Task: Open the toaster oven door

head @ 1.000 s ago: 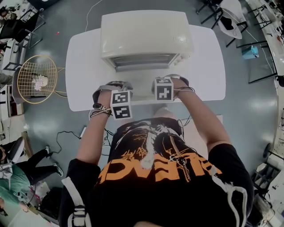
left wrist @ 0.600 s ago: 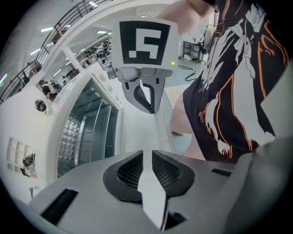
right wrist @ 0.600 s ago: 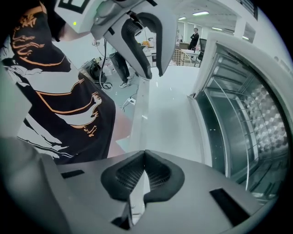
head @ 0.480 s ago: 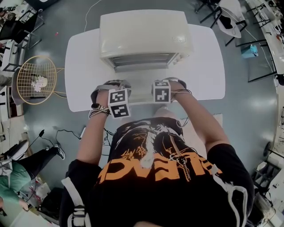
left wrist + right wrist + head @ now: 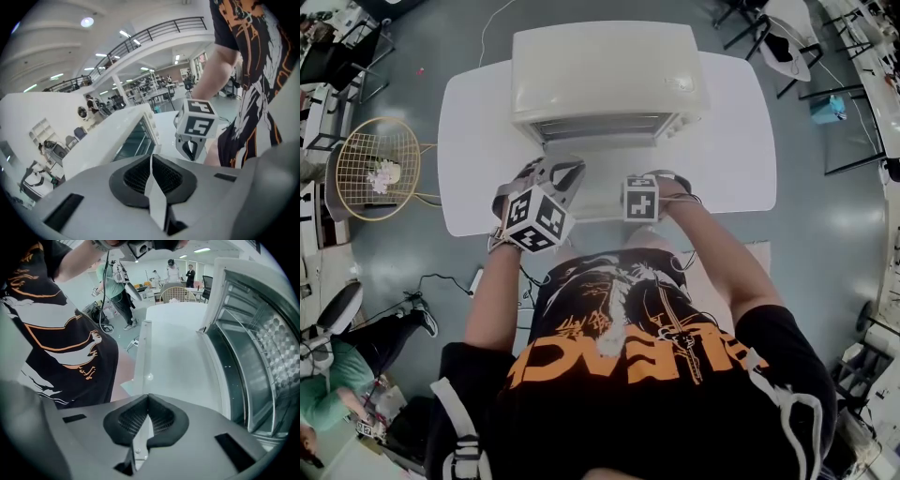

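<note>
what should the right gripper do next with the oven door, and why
Probably just lift the right gripper clear. The toaster oven door already lies folded down flat, the rack inside is exposed, and the gripper's jaws are together with nothing between them, so nothing seems left to pull.

Bright, even light comes from ceiling lamps (image 5: 87, 21) high above the left claw (image 5: 151, 158). The white table (image 5: 731, 141) beyond it is almost washed out. The floor (image 5: 853, 225) further right shows soft glare. Shadows are weak. Around the left claw and the right claw (image 5: 148, 398) the wide lens bends straight lines. The picture corners are black, and the claw bodies nearest the lens are blurred.
</note>
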Demonstrator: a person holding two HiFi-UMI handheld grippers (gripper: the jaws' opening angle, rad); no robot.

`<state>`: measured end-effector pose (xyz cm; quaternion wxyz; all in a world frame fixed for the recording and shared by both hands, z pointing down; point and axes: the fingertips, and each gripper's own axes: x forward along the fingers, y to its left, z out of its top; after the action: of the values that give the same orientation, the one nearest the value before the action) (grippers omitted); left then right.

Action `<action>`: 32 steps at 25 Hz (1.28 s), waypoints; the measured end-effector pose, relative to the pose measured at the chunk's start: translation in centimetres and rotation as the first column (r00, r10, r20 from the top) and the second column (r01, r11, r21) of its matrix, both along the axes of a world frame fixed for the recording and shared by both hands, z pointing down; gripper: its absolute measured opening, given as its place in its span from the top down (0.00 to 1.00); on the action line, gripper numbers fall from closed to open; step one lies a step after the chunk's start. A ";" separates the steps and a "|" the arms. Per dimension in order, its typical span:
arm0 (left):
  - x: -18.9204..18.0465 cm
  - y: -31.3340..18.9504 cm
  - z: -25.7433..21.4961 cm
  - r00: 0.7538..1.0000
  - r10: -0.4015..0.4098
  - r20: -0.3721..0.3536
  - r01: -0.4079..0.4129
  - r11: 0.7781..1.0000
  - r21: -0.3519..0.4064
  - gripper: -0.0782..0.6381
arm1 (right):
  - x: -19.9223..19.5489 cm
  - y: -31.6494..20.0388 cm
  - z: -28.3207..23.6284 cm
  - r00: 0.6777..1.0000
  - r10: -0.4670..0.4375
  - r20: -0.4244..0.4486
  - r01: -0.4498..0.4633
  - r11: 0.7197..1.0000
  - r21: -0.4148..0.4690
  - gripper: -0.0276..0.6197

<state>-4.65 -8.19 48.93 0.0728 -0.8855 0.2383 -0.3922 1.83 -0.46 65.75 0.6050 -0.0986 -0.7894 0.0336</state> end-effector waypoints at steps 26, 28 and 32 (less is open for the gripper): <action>-4.2 -2.6 -12.5 0.710 -0.261 -0.654 0.423 0.901 0.100 0.86 | 0.4 0.9 4.4 0.998 0.066 -0.018 -0.066 0.998 0.004 0.94; -4.3 -2.5 -12.6 0.699 -0.267 -0.664 0.429 0.899 0.090 0.86 | 0.6 0.9 4.8 0.997 0.076 -0.013 -0.076 0.997 0.010 0.94; -4.7 -2.6 -12.6 0.684 -0.277 -0.675 0.441 0.894 0.080 0.86 | 0.4 0.7 4.7 0.994 0.105 0.012 -0.105 0.994 0.006 0.94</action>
<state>-9.32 -10.77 36.29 0.0118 -0.8854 0.4632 -0.0375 2.21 0.27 70.49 0.5982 -0.0553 -0.7970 0.0621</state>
